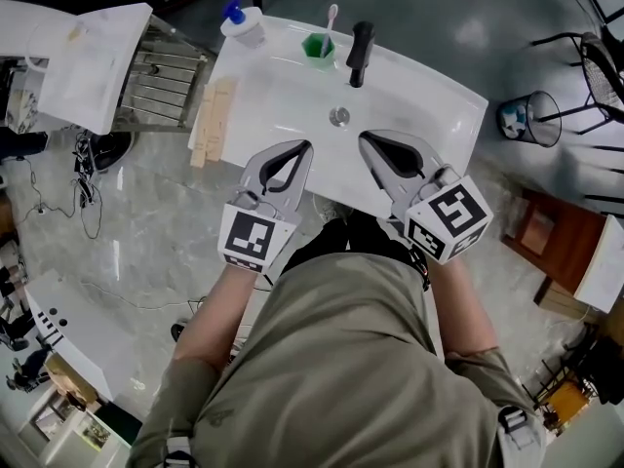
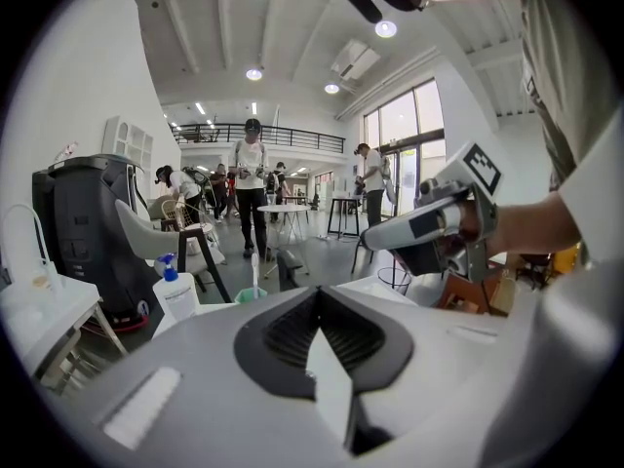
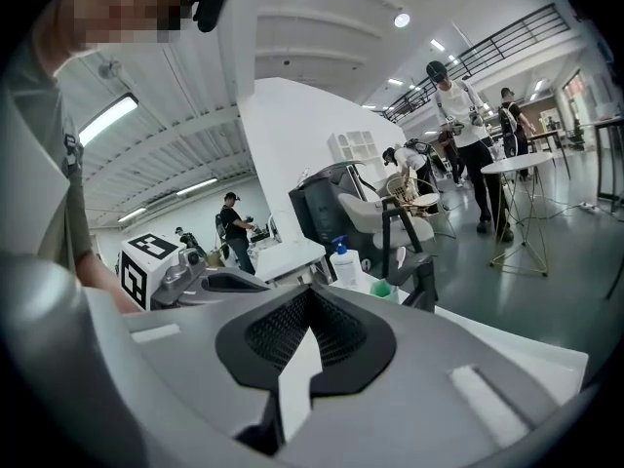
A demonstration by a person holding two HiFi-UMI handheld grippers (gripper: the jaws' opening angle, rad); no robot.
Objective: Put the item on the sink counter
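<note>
Green cup (image 1: 319,51) sits well beyond the closed left gripper (image 1: 302,150).

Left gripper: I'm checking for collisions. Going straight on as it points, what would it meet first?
Likely the white ceramic sink basin near its round metal drain, since the shut left gripper tilts downward; the black faucet stands just beyond. Depth unclear.

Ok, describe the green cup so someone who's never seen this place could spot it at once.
Find the white sink, then its far rim. Between the blue-topped pump bottle and the black faucet stands the green cup. It is the only green thing there, holding a toothbrush.
</note>
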